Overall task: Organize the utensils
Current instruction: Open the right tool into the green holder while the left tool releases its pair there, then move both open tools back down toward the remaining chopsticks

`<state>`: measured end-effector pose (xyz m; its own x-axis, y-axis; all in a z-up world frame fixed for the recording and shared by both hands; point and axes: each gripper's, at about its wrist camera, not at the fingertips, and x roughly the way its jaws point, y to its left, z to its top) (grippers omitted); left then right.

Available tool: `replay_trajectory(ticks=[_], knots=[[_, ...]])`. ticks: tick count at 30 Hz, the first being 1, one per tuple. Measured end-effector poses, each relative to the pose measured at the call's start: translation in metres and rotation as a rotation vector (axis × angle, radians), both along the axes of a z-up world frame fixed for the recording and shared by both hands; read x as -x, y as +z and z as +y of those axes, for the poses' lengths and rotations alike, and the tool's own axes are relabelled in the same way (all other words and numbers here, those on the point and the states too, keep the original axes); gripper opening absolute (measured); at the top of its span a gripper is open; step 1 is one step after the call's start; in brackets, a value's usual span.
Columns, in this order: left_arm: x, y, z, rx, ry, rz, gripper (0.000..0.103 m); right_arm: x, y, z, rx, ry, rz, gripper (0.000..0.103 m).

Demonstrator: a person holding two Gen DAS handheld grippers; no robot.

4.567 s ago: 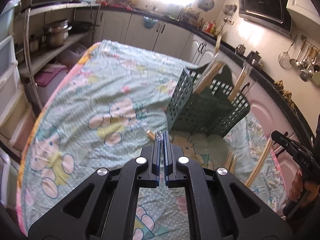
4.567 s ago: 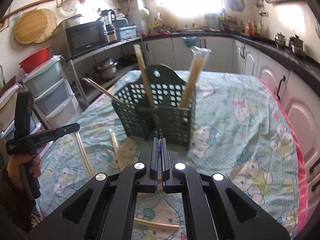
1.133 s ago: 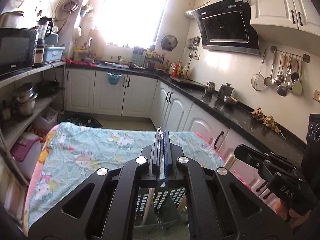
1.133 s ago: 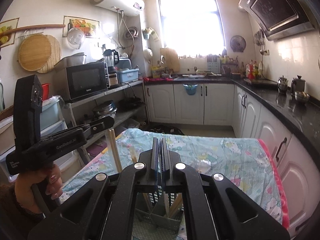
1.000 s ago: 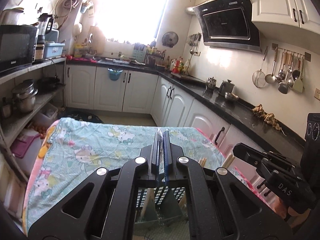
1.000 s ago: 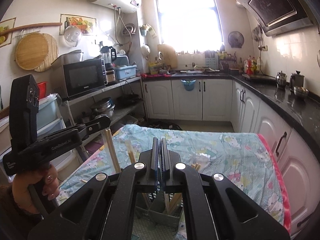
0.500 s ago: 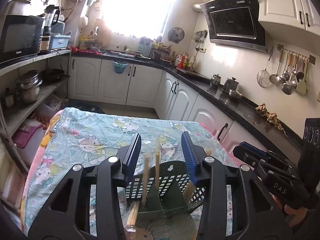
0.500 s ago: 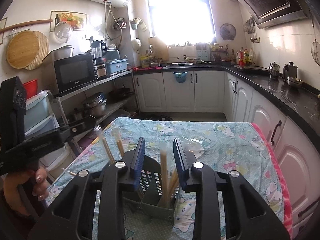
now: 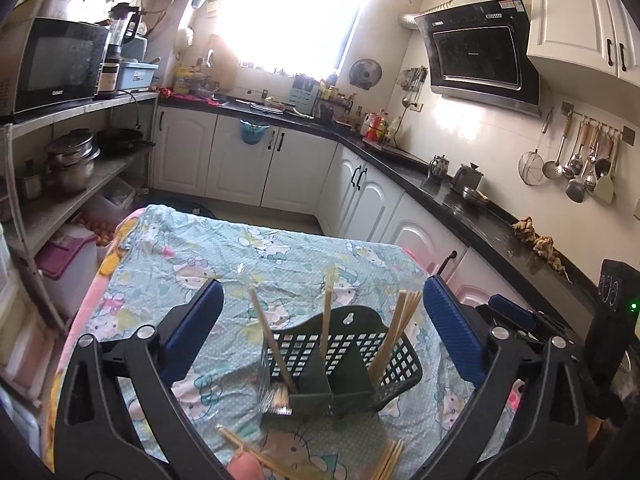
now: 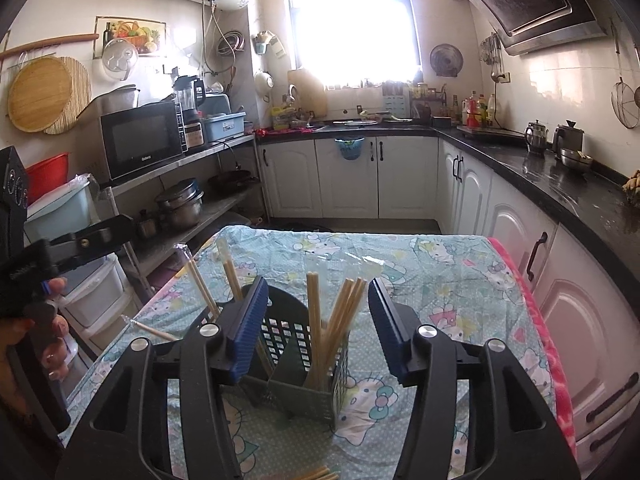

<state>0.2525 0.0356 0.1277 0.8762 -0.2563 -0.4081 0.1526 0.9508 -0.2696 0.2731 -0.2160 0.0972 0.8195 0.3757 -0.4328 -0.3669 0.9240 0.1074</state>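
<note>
Only the left view shows loose chopsticks [image 9: 256,450] — before the caddy [image 9: 340,364]

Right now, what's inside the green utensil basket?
The green utensil basket holds upright wooden chopsticks: a wrapped bundle in the left compartment, one near the middle, a loose bunch on the right. Their lower ends and the basket floor are hidden by the walls and dividers.
</note>
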Motion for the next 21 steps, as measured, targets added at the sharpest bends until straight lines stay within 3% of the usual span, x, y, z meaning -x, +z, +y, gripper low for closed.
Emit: replay_trajectory(ticks=[21], knots=[[0.058,-0.002,0.012,-0.008,0.015,-0.016,0.092,0.051,0.001,0.004,0.055,0.041,-0.048,0.061]])
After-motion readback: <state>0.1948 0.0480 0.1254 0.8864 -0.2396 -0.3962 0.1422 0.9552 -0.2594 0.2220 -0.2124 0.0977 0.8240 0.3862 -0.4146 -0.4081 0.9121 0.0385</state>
